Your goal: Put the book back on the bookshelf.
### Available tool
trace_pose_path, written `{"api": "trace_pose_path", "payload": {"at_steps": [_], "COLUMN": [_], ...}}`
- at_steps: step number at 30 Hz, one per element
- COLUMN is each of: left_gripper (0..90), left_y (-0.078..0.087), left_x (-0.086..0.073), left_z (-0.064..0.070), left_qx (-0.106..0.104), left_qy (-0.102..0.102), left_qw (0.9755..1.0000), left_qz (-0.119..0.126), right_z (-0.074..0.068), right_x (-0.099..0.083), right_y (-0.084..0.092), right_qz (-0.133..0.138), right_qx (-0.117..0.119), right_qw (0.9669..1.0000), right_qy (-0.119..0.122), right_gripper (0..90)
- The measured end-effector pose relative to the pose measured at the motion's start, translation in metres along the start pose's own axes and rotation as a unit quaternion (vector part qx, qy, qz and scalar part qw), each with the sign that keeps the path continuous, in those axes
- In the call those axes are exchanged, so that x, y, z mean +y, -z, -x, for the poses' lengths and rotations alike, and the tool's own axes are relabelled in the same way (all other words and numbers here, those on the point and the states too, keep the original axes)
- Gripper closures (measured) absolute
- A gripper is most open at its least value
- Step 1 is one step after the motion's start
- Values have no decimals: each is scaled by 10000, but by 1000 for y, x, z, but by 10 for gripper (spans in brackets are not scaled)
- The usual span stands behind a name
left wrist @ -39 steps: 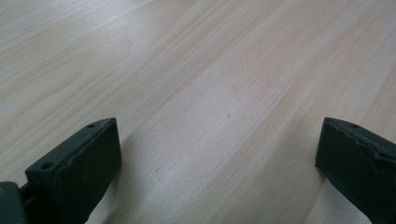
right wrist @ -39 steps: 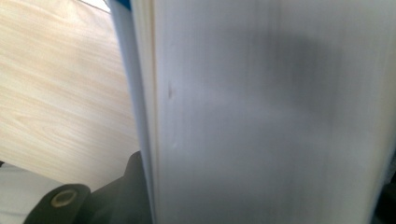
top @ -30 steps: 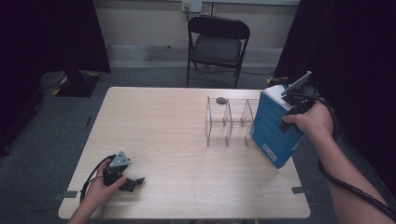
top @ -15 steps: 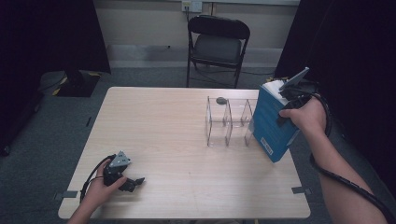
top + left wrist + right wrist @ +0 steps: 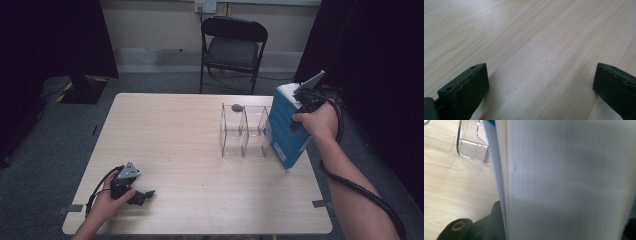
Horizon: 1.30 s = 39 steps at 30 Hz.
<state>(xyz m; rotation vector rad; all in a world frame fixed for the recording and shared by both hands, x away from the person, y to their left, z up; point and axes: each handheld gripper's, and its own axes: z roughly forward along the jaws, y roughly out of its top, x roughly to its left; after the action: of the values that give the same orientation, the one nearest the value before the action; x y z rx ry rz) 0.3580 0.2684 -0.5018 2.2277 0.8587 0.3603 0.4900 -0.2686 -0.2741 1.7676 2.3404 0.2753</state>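
The blue book [image 5: 285, 127] leans tilted, clamped by the right gripper's [image 5: 305, 102] fingers; the left gripper [image 5: 142, 196] rests open-fingered on the table [image 5: 175, 140].

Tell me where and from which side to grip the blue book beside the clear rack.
Grip the blue book across its thickness at the upper part, coming from the table's right edge, as the right gripper does. It stands tilted with its cover facing the clear rack, so that side is blocked and the page edge is free.
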Motion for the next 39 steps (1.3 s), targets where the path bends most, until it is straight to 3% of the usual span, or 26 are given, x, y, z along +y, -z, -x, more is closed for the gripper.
{"api": "trace_pose_path", "payload": {"at_steps": [28,39], "left_gripper": [0,0], "left_y": [0,0], "left_x": [0,0], "left_z": [0,0], "left_qx": [-1,-2], "left_qy": [2,-2], "left_qw": [10000,10000], "left_qz": [-4,-4], "right_z": [3,1], "right_x": [17,21], "right_y": [-23,-24], "right_qz": [28,233], "right_qx": [-74,-59], "right_qw": [9992,9986], "right_qy": [-385,-471], "right_gripper": [619,619]}}
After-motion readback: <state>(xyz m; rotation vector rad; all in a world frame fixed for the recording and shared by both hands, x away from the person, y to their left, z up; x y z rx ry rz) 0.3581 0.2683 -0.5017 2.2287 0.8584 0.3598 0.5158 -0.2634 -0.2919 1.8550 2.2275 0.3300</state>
